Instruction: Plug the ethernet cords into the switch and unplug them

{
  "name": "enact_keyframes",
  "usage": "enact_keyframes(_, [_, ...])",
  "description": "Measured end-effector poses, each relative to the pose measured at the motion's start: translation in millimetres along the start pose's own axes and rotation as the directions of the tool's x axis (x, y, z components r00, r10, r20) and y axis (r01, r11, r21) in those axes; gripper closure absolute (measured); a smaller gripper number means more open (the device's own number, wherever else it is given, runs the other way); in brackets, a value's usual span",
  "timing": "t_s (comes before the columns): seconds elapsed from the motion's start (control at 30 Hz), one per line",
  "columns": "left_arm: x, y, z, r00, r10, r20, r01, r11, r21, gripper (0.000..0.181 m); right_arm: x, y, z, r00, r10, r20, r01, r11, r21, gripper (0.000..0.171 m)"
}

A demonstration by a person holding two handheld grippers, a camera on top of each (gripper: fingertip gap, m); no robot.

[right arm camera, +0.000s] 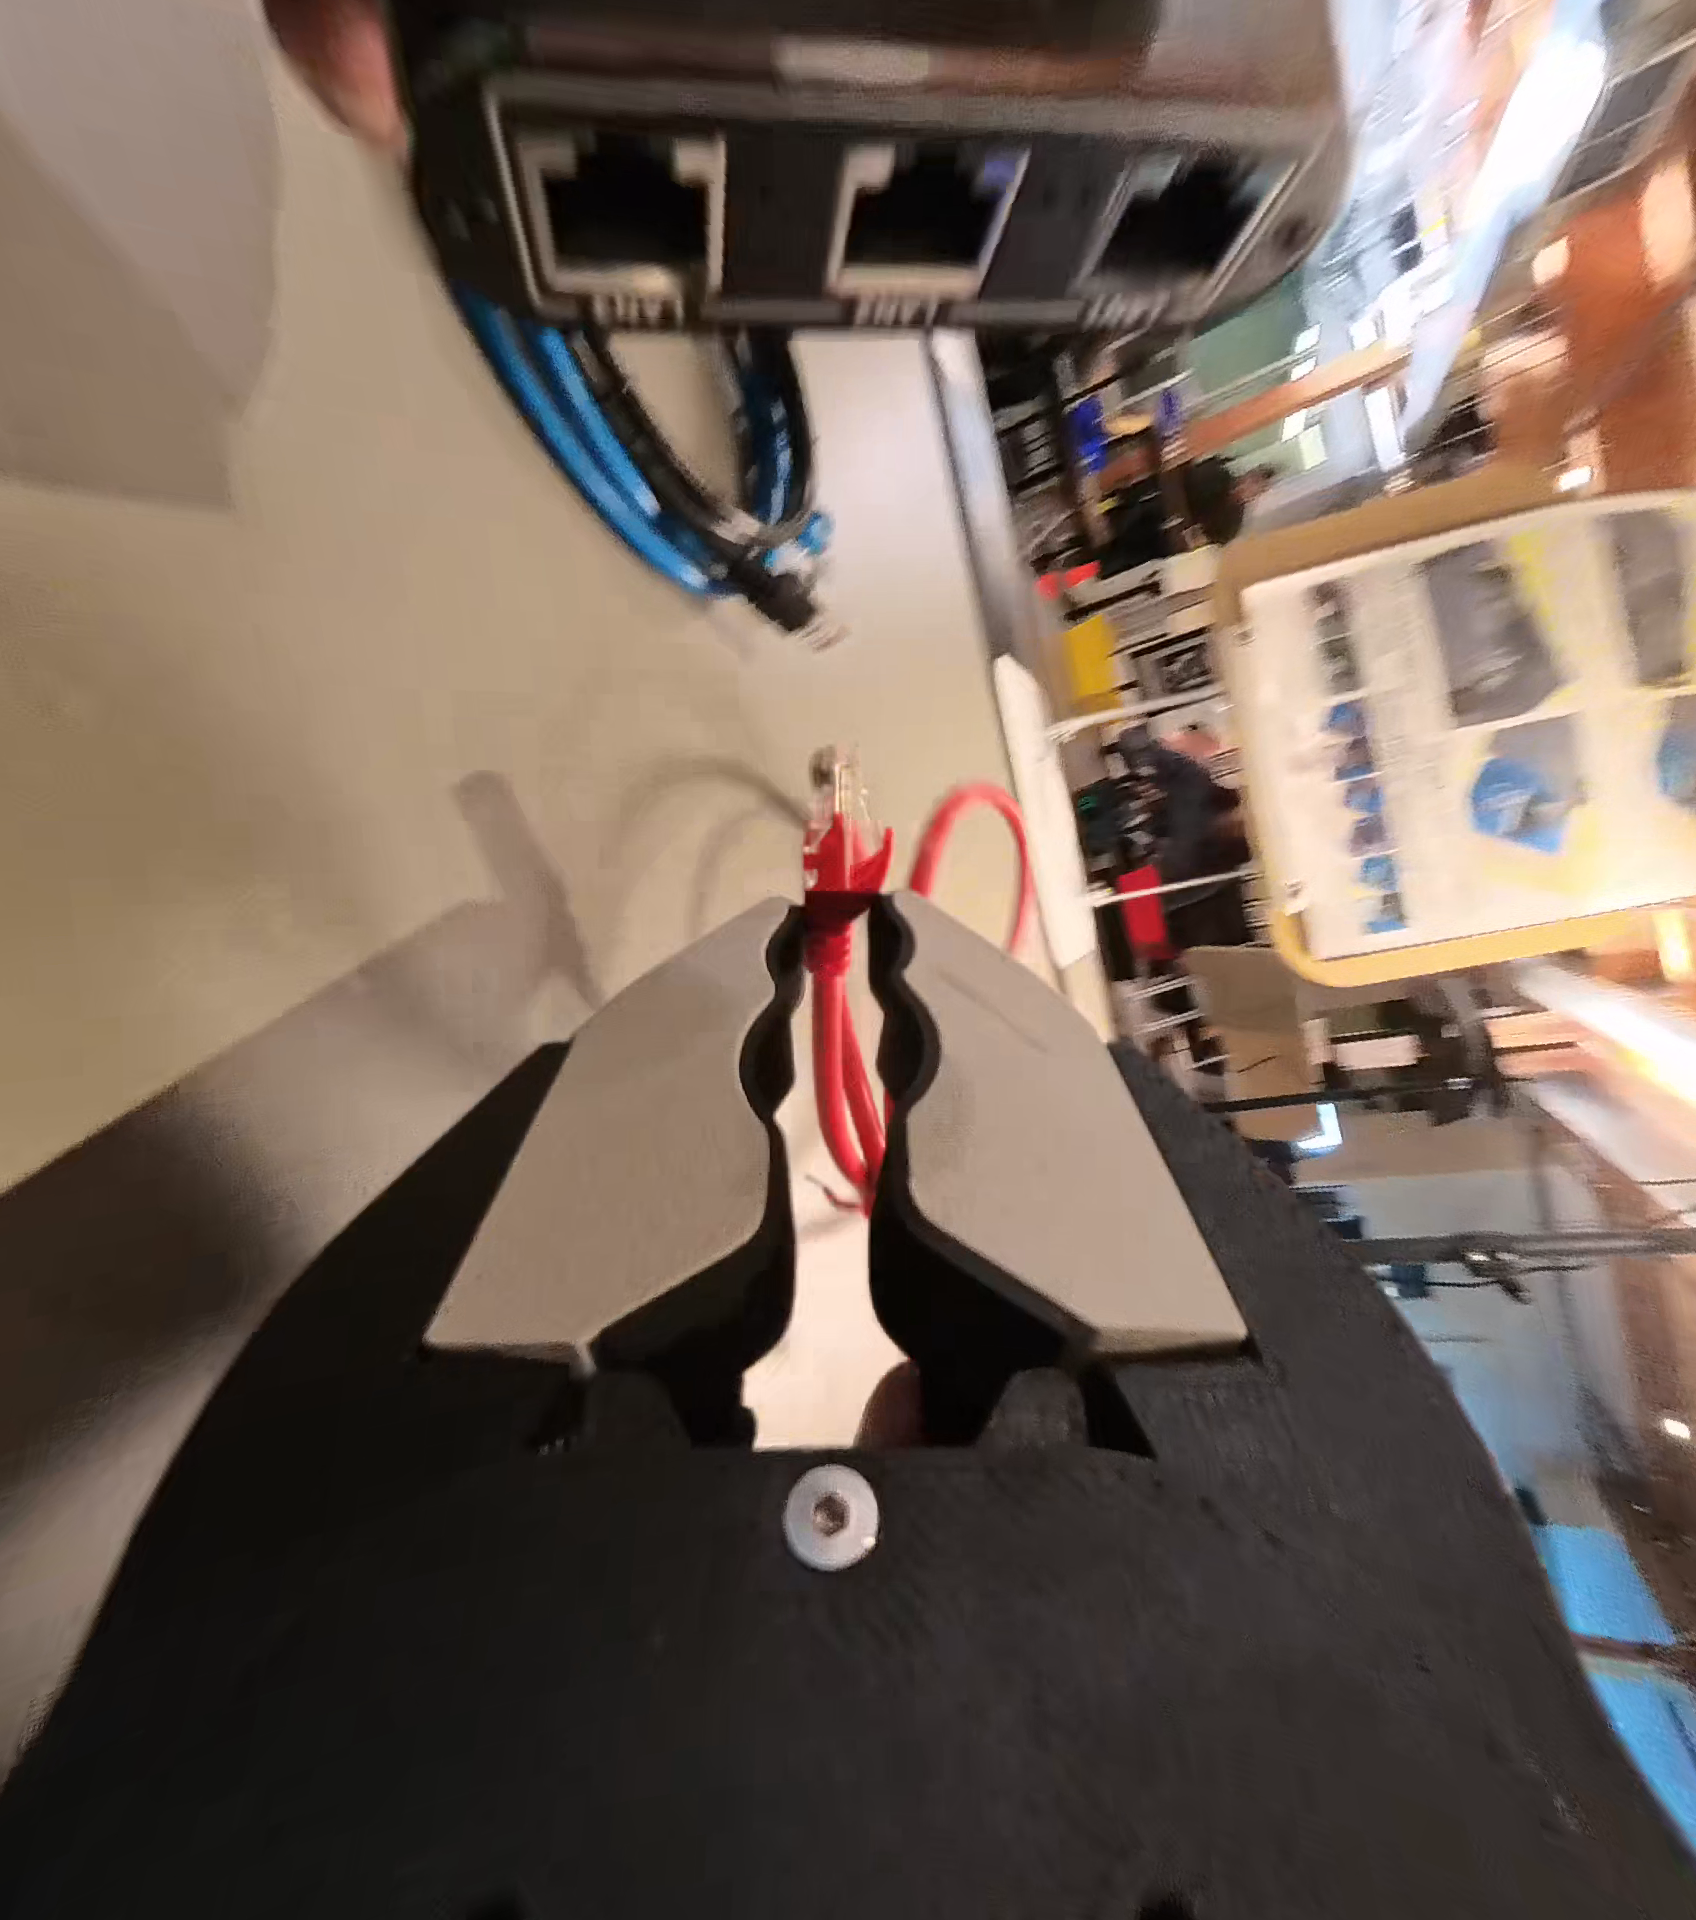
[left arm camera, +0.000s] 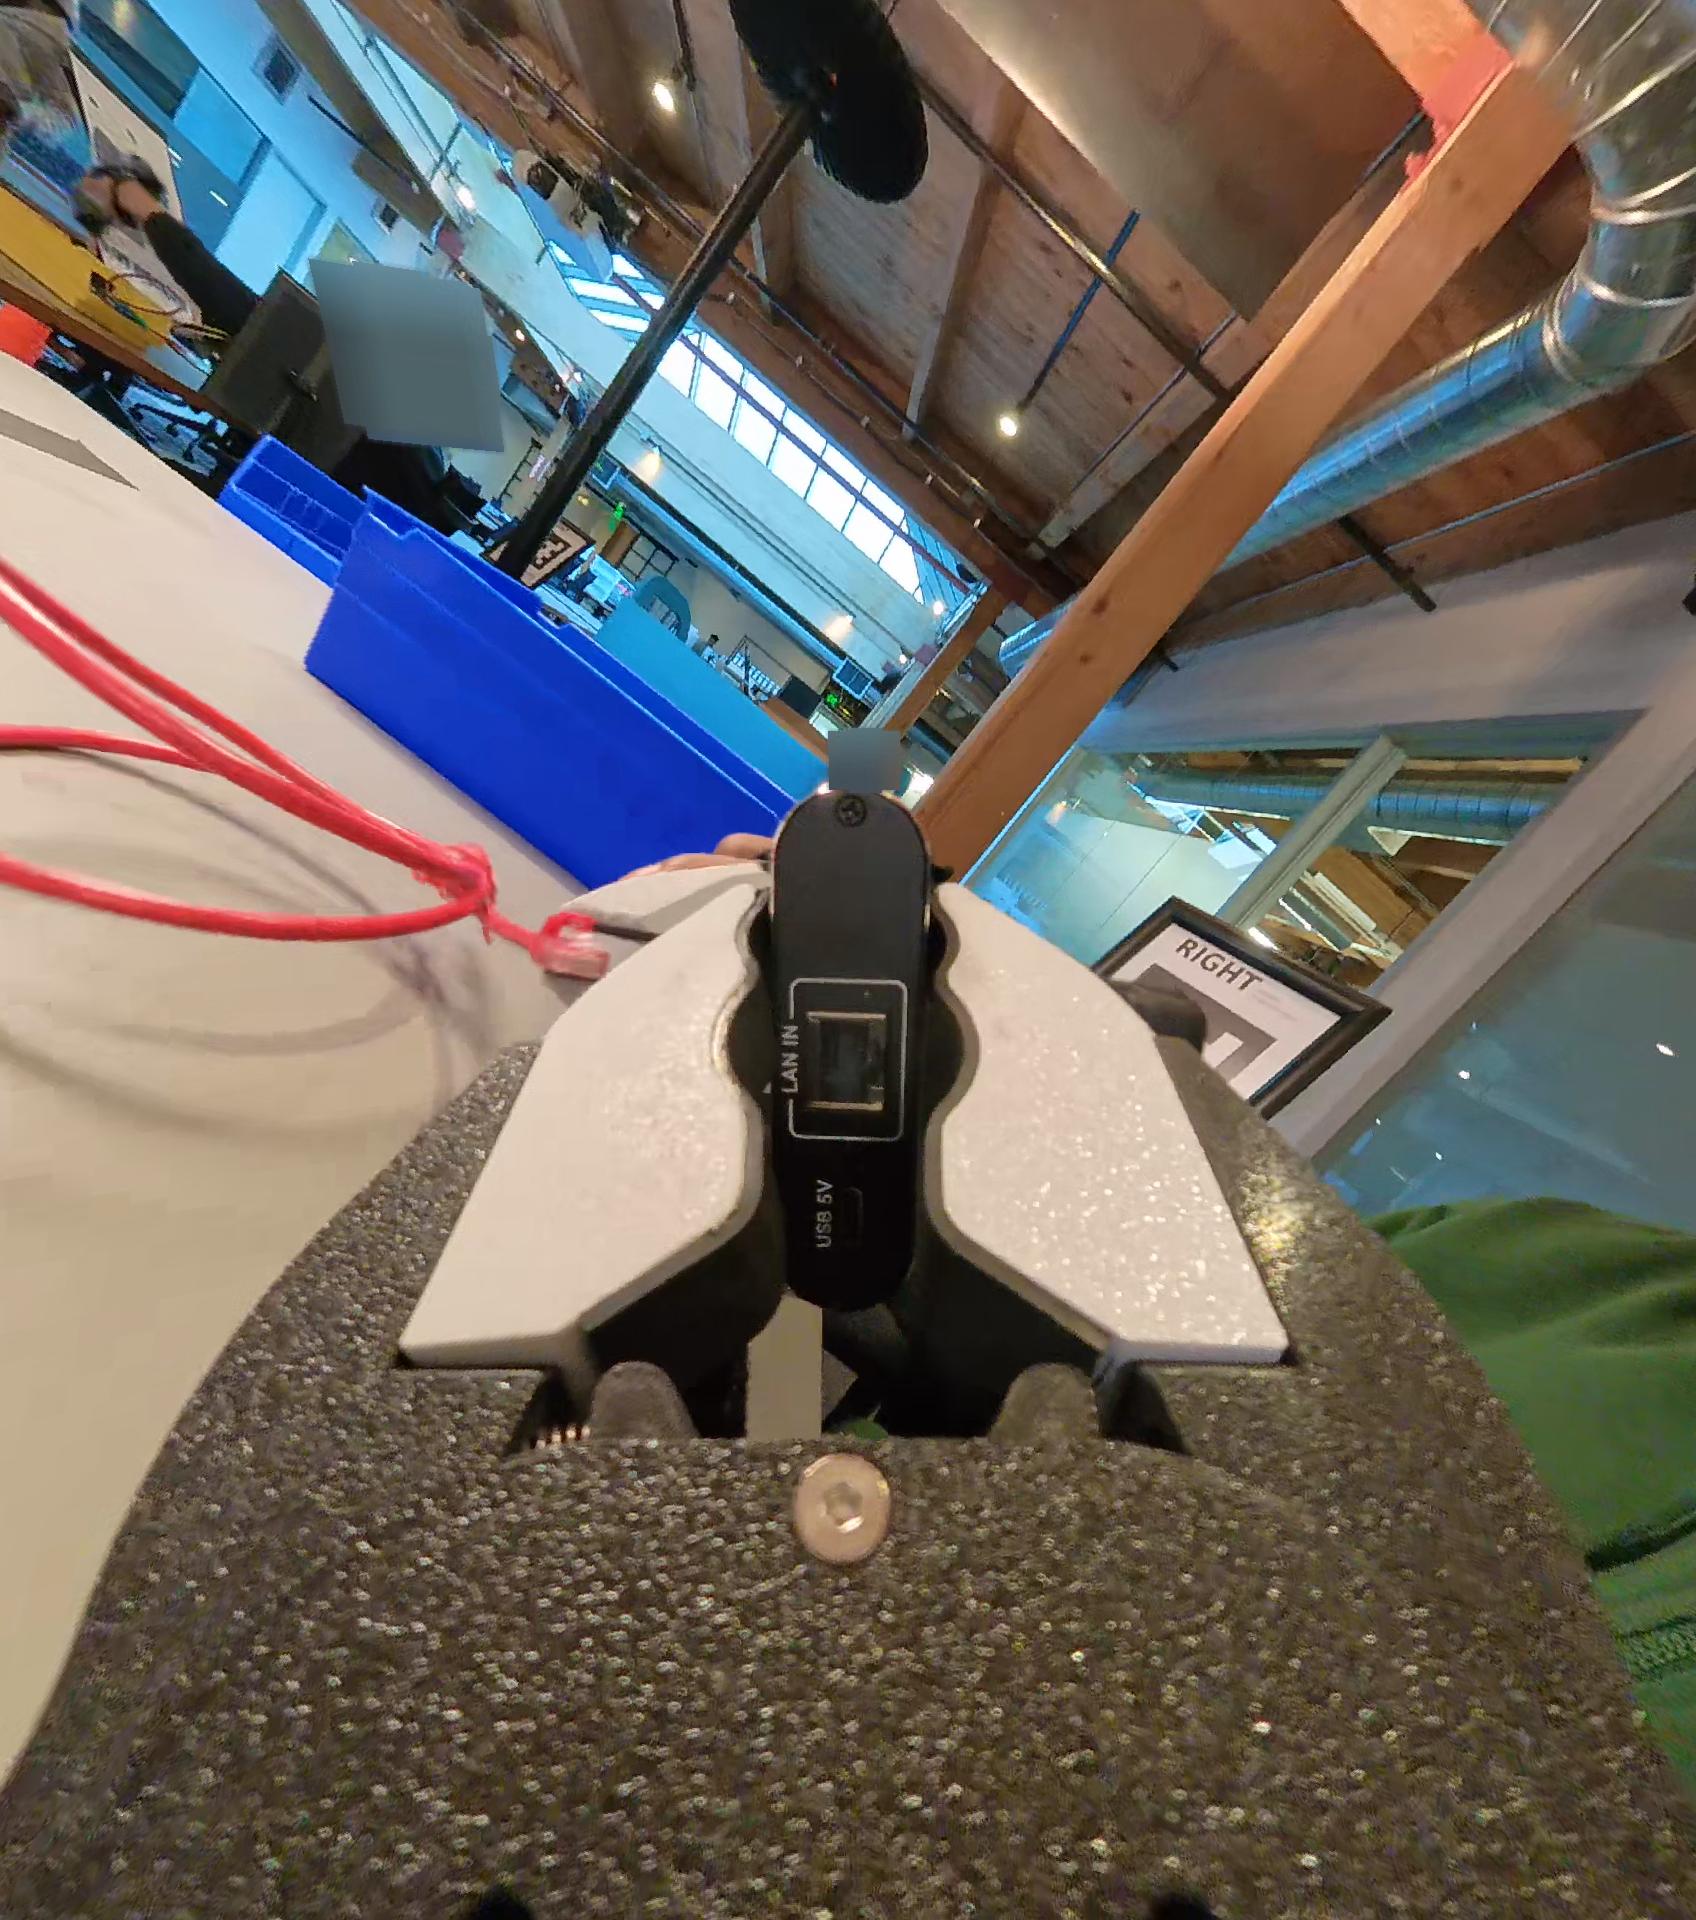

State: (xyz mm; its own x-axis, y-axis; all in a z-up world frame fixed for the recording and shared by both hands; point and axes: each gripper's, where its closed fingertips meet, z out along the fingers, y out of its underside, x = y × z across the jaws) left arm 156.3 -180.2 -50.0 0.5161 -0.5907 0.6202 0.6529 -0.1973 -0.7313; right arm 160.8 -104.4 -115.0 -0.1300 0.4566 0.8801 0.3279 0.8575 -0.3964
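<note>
The left claw [left arm camera: 849, 1049] was clamped on the black ethernet switch [left arm camera: 846, 1049], holding it on end between its two grey fingers [left arm camera: 636, 1143], so that the narrow end with a single port and a small power socket faced the camera. Beside it on the grey counter [left arm camera: 96, 1143], a red ethernet cord [left arm camera: 200, 821] lay in a loose knotted loop, its clear plug [left arm camera: 574, 951] just left of the claw.

In the right wrist view, the right claw [right arm camera: 836, 914] pinched a red cord's boot [right arm camera: 839, 862] near the fingertips, the clear plug [right arm camera: 836, 779] pointing ahead, well apart from the switch [right arm camera: 875, 197]. The switch's three ports sat empty at the top of that blurred view. A bundle of blue cords [right arm camera: 615, 457] lay on the counter [right arm camera: 252, 727] below the switch.
</note>
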Motion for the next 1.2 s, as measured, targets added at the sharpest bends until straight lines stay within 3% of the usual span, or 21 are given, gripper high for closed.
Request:
enact_keyframes(0.2, [-10,-7,-12,0.998,-0.025,0.066,0.024,0.999,0.027,0.155,3,-26,-2,0.993,-0.040,-0.111,0.049,0.996,0.077,0.161])
enact_keyframes(0.4, [-17,-11,-18,0.992,-0.041,0.118,0.037,0.998,0.042,0.155,-10,-34,-2,0.997,-0.053,-0.055,0.058,0.994,0.097,0.161])
enact_keyframes(0.67, [-18,-14,-24,0.991,-0.036,0.132,0.030,0.998,0.048,0.155,-58,-46,-17,0.956,-0.094,0.276,0.061,0.990,0.127,0.154])
enact_keyframes(0.83, [-17,-11,-24,0.991,-0.035,0.128,0.031,0.999,0.031,0.155,-76,-45,-29,0.843,0.004,0.538,-0.079,0.990,0.116,0.138])
enact_keyframes(0.97, [-16,-8,-24,0.990,-0.032,0.139,0.030,0.999,0.020,0.156,-78,-53,-28,0.732,0.038,0.681,-0.174,0.976,0.132,0.138])
enact_keyframes(1.2, [-16,-6,-25,0.990,-0.041,0.136,0.041,0.999,0.005,0.156,-89,-48,-10,0.543,0.046,0.838,-0.130,0.991,0.031,0.143])
